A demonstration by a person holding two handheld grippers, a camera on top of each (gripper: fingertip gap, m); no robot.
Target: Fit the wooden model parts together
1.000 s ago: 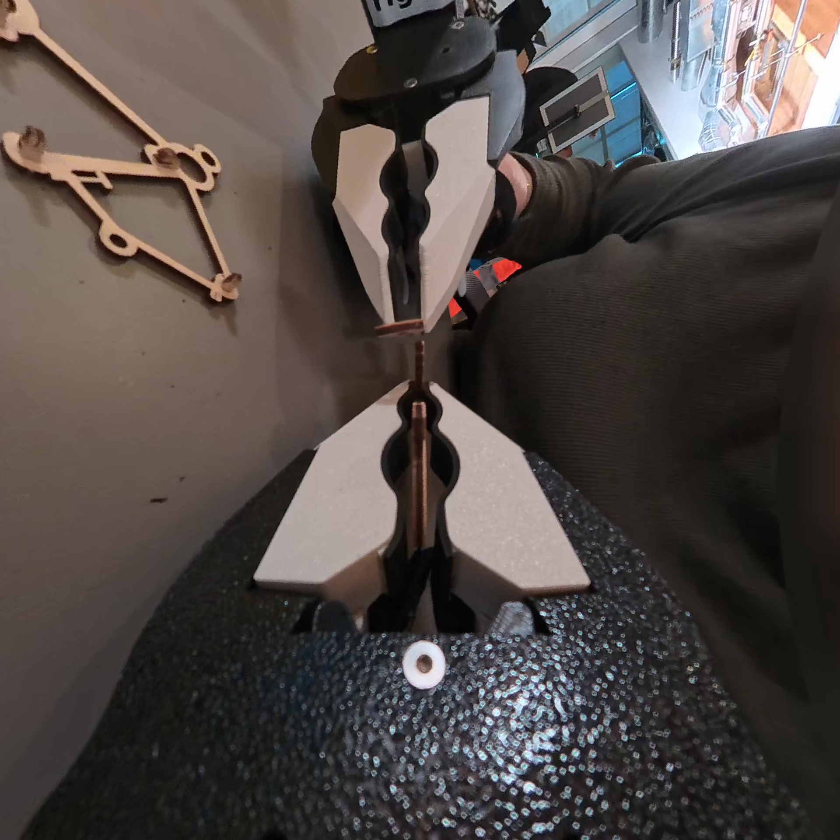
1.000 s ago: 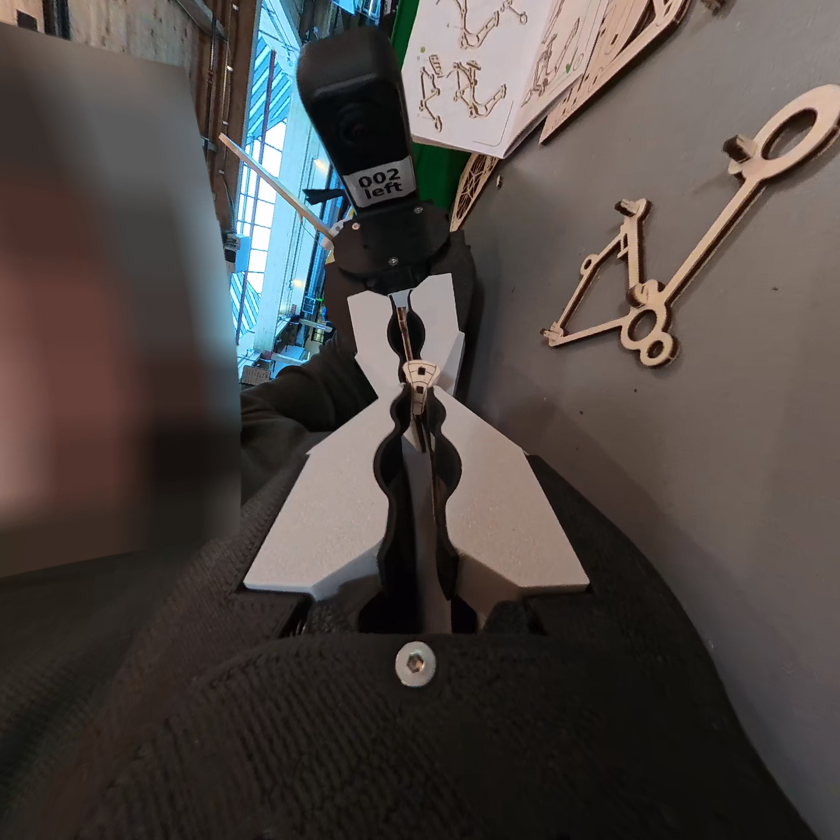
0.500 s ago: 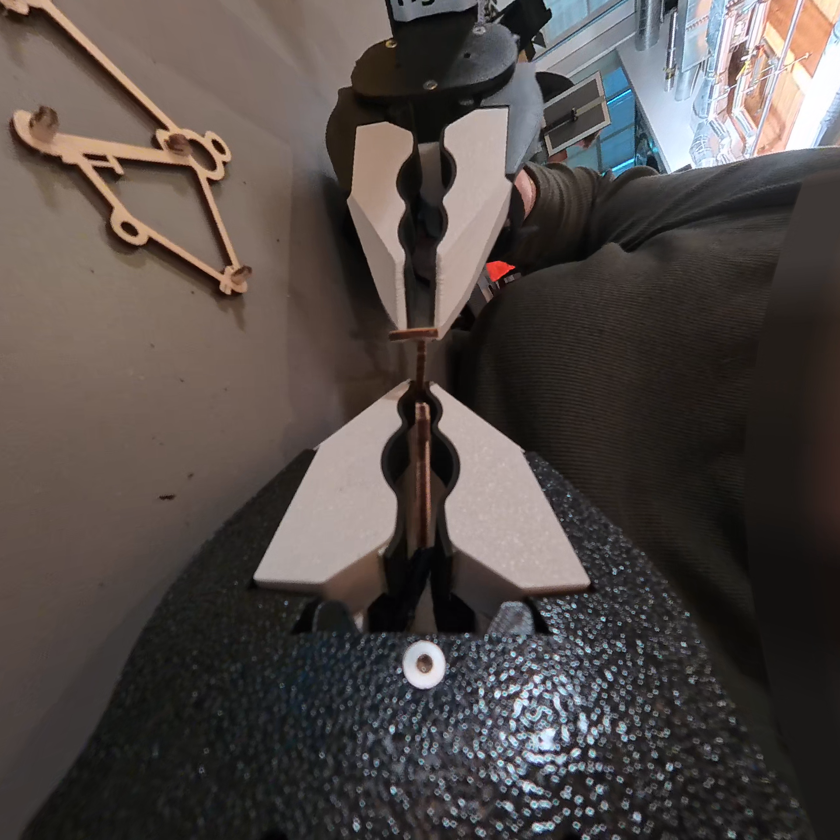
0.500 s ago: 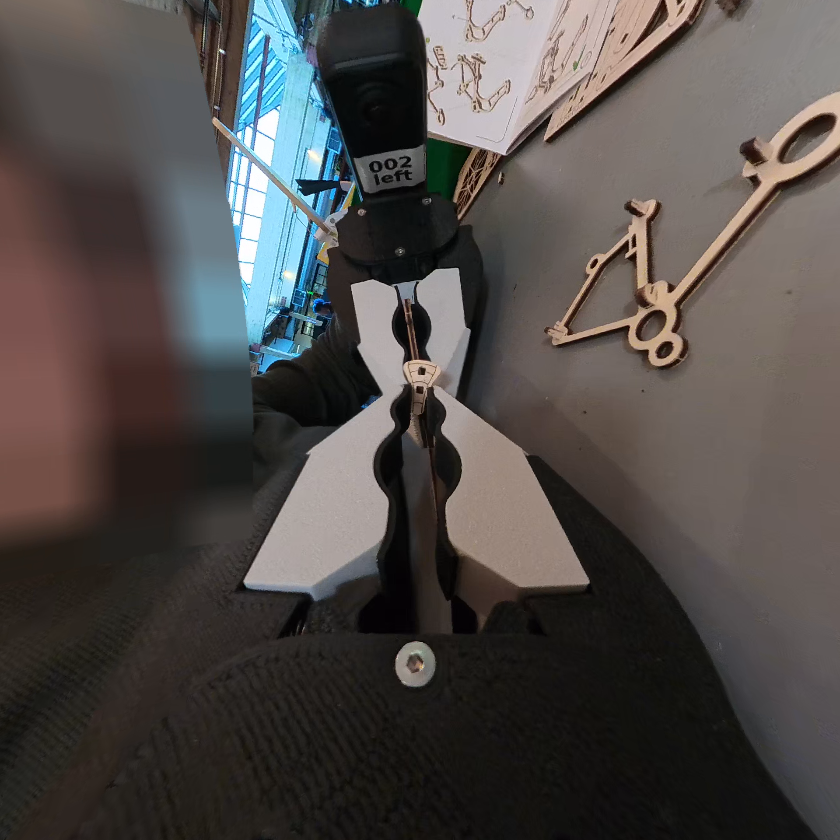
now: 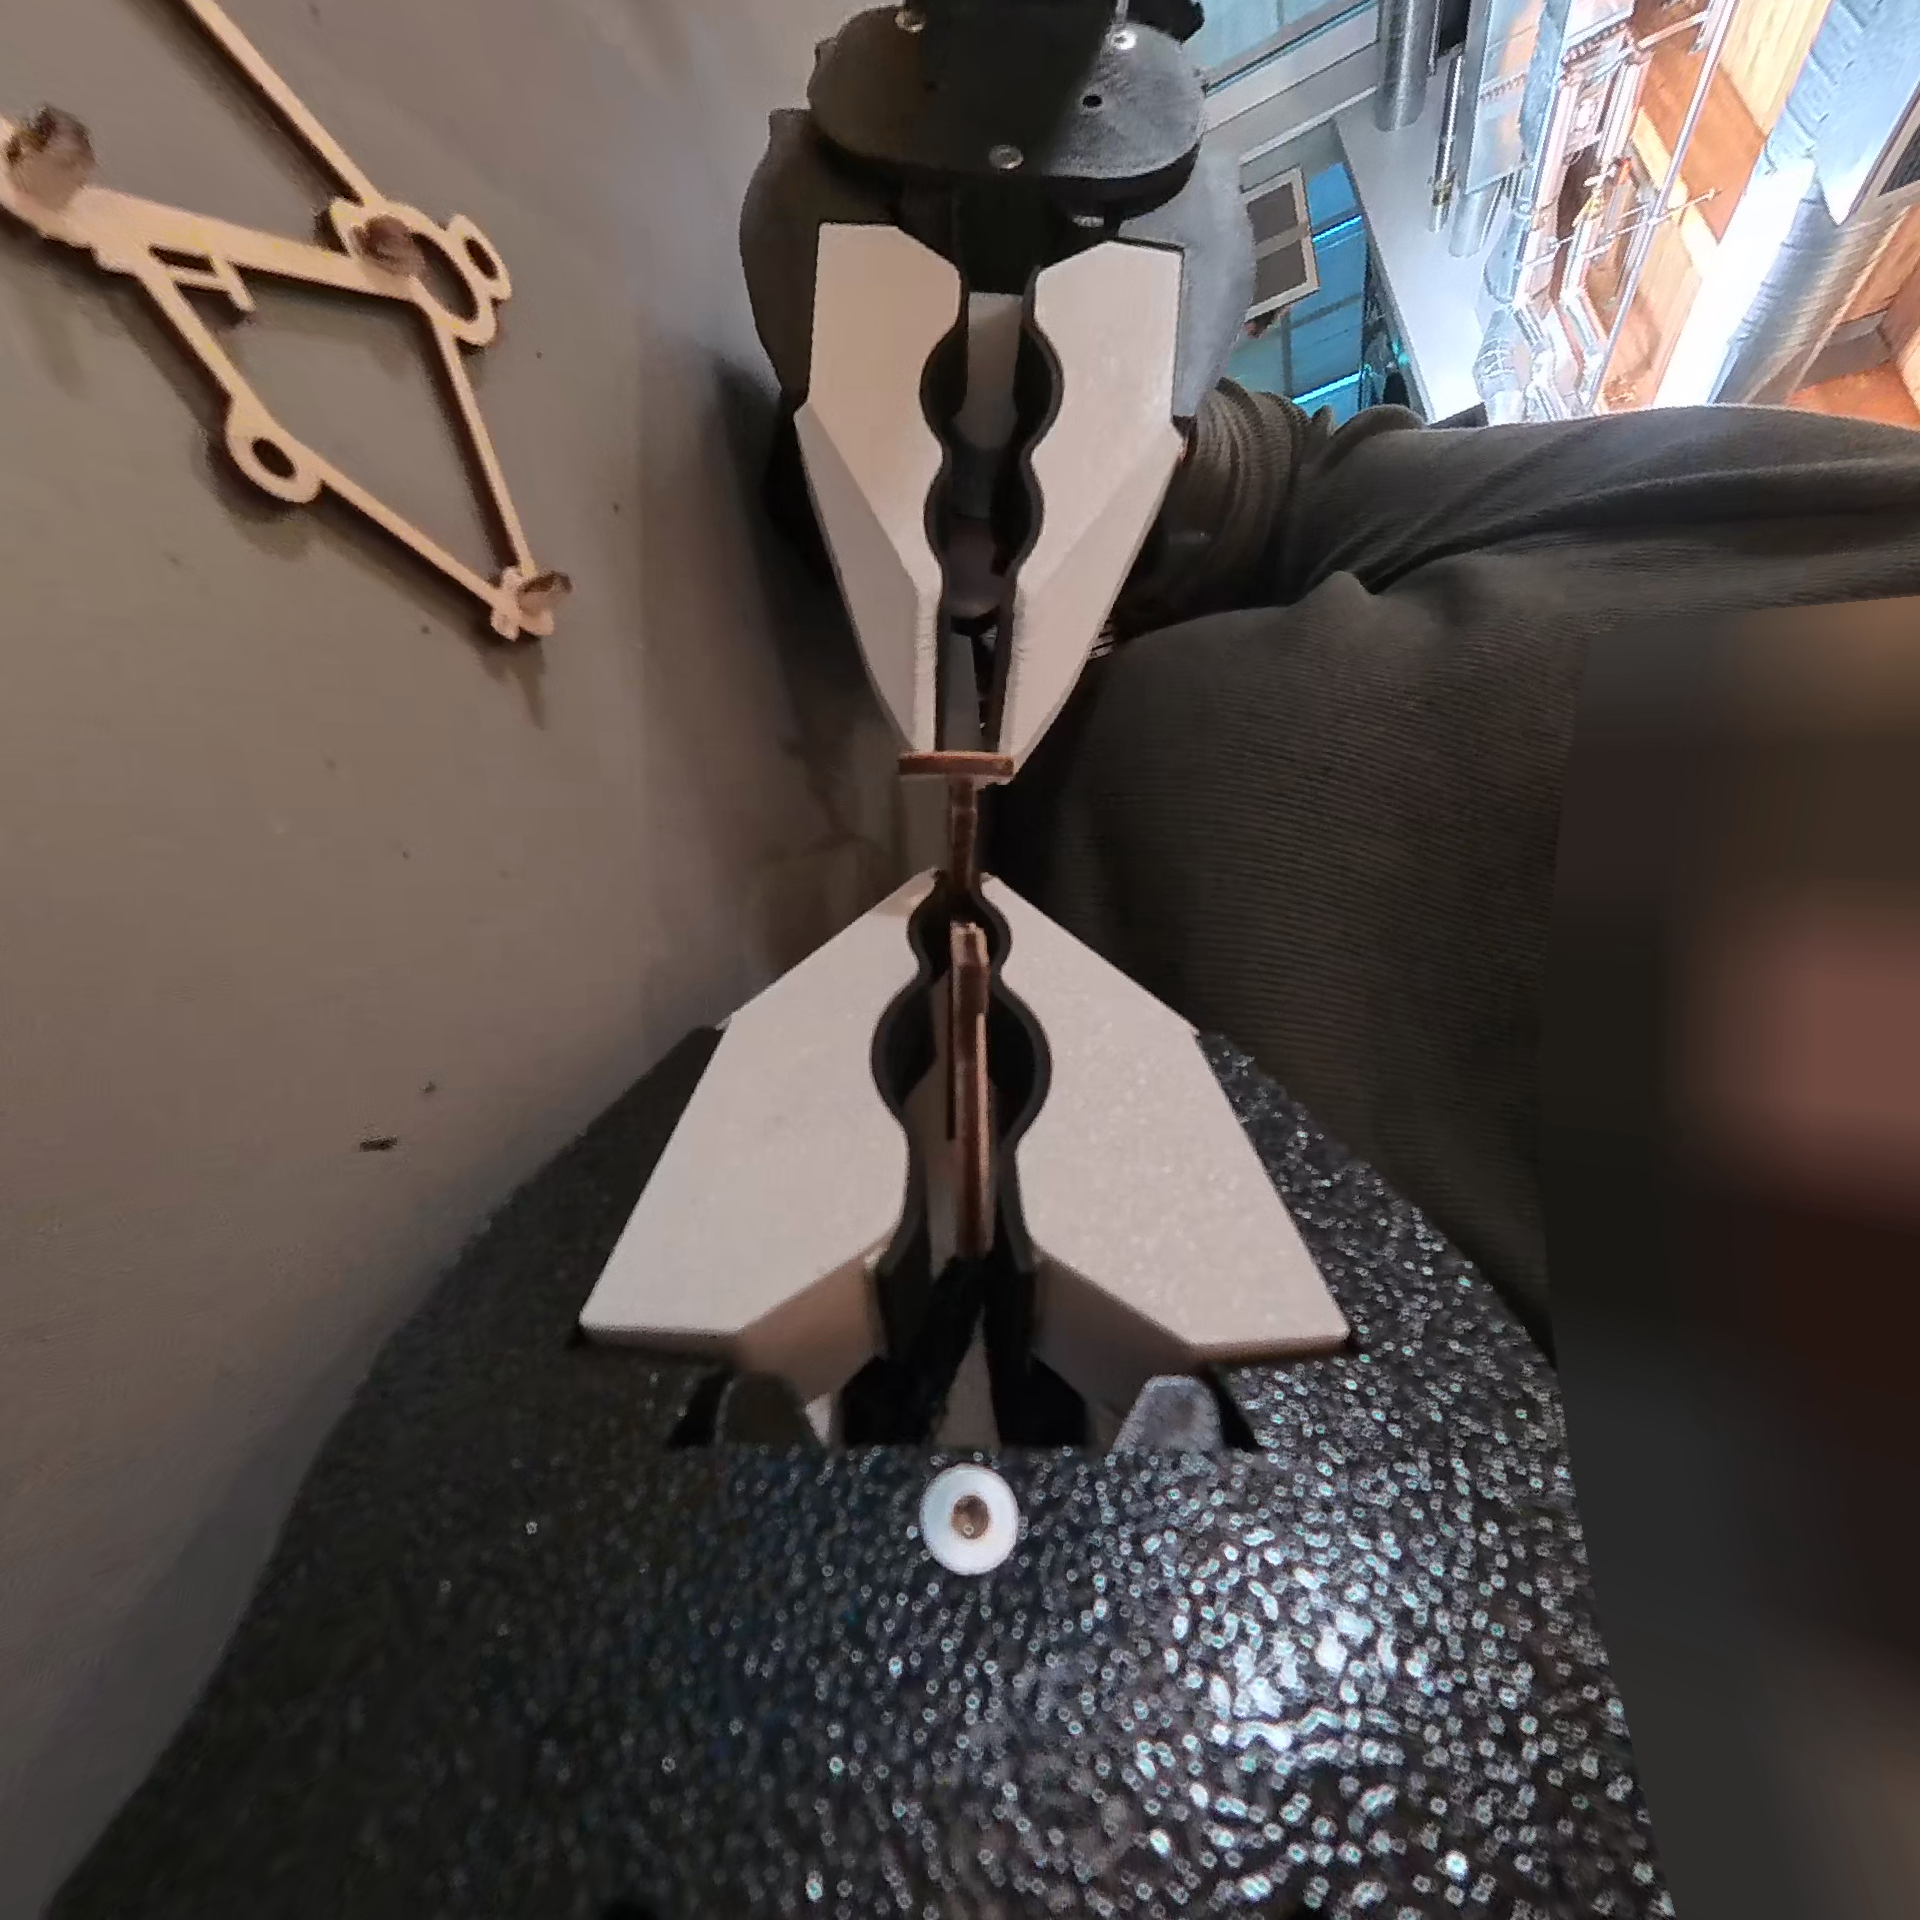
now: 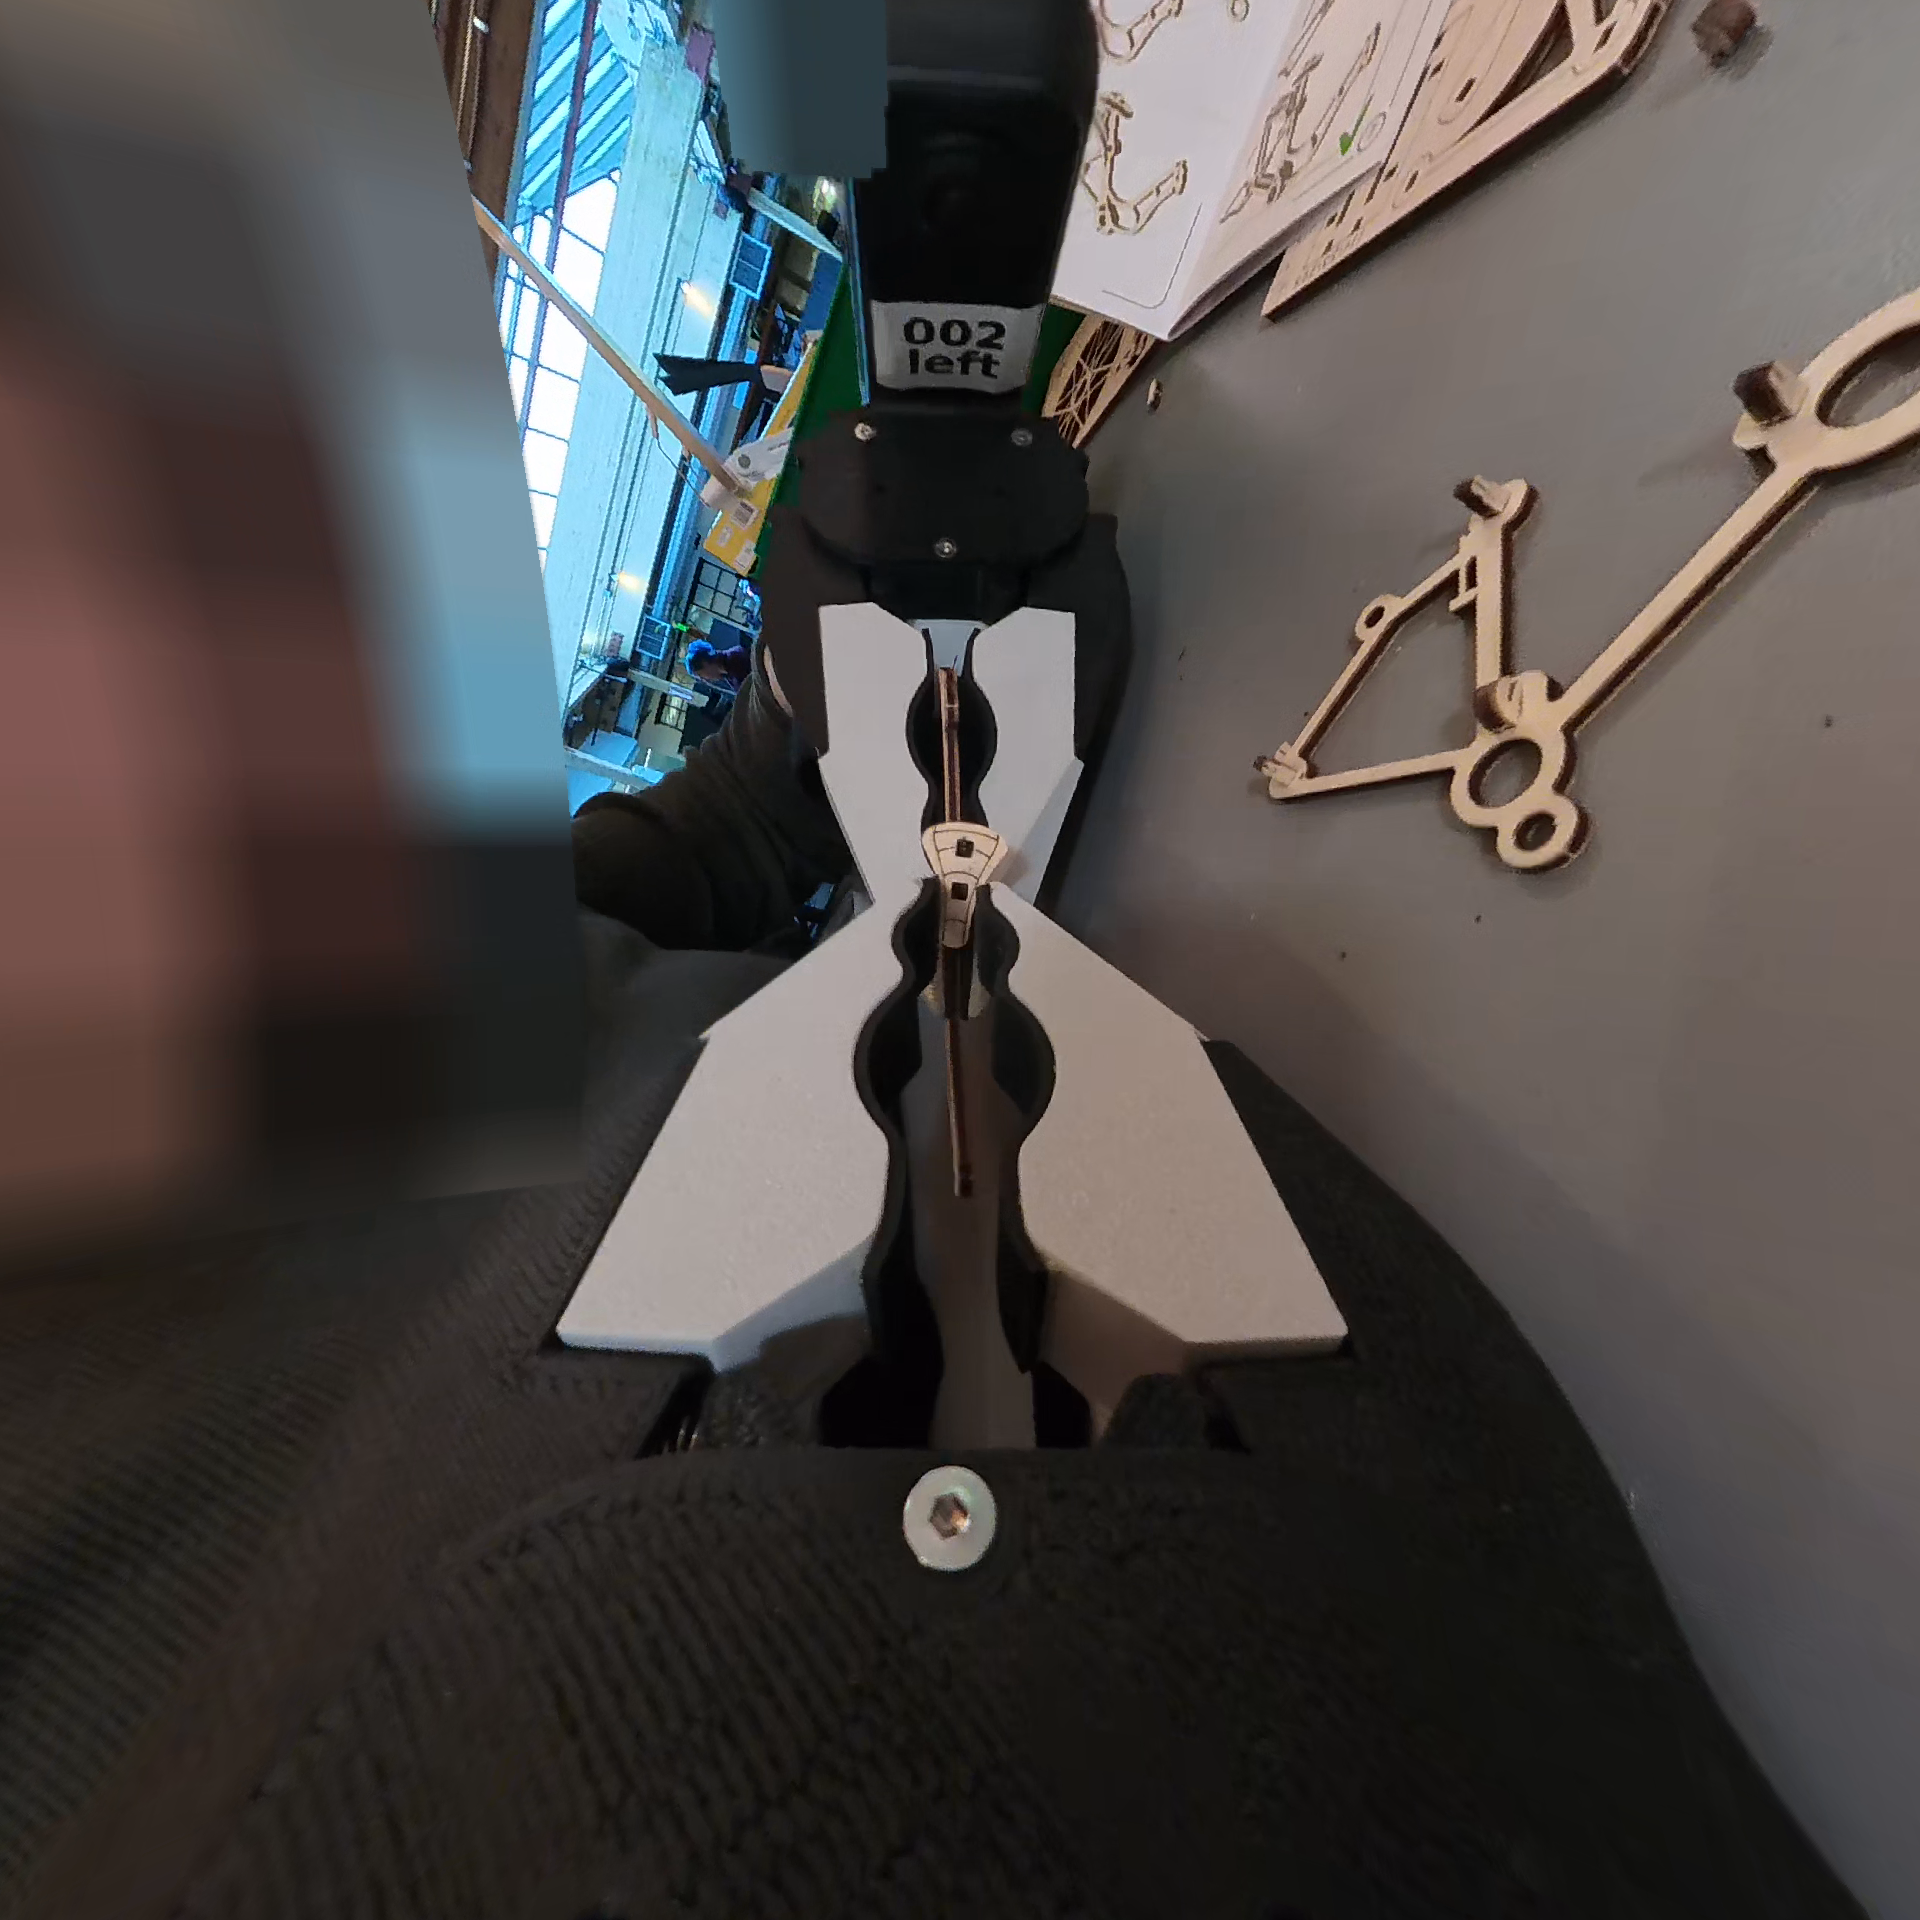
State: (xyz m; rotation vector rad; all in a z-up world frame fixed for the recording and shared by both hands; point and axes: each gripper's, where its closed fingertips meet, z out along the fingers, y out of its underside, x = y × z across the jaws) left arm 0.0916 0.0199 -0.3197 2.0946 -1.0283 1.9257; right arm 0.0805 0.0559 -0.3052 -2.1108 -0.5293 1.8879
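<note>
Grey table [image 5: 260, 935] unchanged; left gripper [image 5: 961, 883] still clamps strut [image 5: 969, 1091], right gripper [image 6: 961, 883] saddle piece [image 6: 964, 847], now closer.

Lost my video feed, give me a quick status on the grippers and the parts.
Left gripper shut on thin wooden strip. Right gripper shut on small fan-shaped piece. Parts meeting tip to tip, above grey table. Nothing in the way.

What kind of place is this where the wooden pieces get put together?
Probably a workbench in a big workshop or factory hall. A laser-cut wooden frame lies on the grey table beside an instruction booklet, and tall windows and pipes show behind.
</note>
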